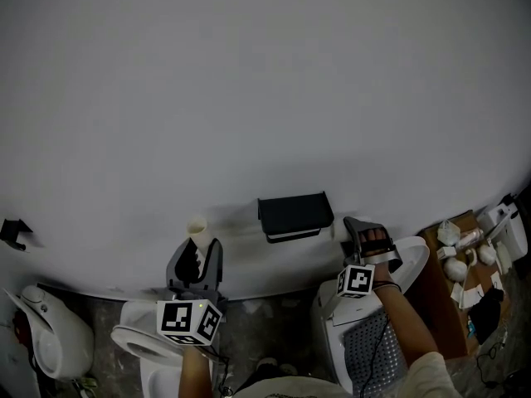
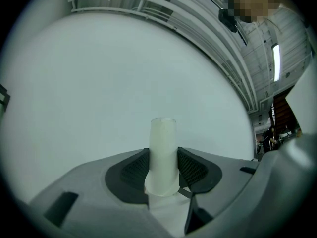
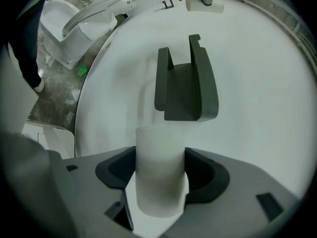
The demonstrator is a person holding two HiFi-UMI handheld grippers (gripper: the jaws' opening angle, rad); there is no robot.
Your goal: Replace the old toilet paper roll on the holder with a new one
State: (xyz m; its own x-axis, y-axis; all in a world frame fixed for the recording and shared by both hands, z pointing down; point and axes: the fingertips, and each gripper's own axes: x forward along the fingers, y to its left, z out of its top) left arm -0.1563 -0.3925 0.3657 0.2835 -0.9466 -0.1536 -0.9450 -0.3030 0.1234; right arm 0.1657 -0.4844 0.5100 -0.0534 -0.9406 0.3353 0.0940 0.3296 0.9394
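While I am keeping both rolls off the wall, I am logging them first.

1. New roll: plump white cylinder. It is standing between the jaws of my right gripper, and the pads are pressing on its two sides. It is hanging near the holder, just to its right and not touching it.
2. Old roll: thin, pale, bare tube. It is sticking up out of my left gripper, whose jaws are clamping it from both sides. It is hovering to the left of the holder, apart from it.
3. Holder: dark bracket with two side arms. It is sitting bare on the white wall, between the two grippers.
4. White toilet: it is lying near, under my left gripper.
5. Second white fixture: it is resting further left, at the foot of the wall.
6. Small dark bracket: it is hanging on the wall at the far left.
7. Another white toilet: it is standing under my right gripper.
8. Brown board: it is lying at the right and is carrying small white pieces.
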